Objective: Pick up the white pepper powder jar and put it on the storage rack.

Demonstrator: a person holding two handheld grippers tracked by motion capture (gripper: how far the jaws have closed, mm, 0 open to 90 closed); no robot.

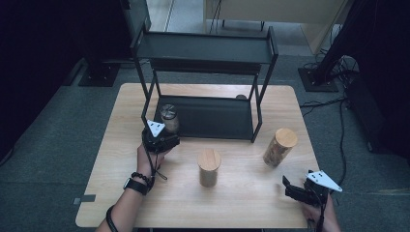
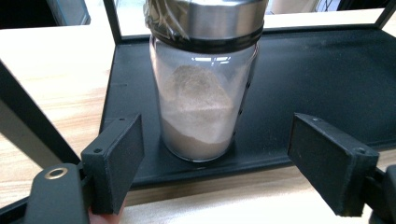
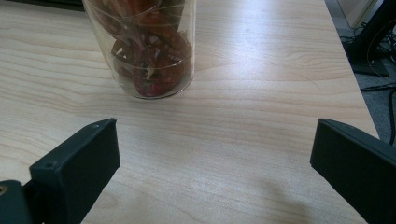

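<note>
Left tongs open before powder jar on shelf tray; right tongs open.

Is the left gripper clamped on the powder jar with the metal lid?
No, the left gripper's jaws stand open, apart from the powder jar on the rack's lower shelf.

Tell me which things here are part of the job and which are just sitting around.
In the job:
- left gripper, open
- powder jar on the rack's bottom shelf

Lying about:
- wooden-lidded jar mid-table
- jar of red dried pieces
- right gripper, open
</note>
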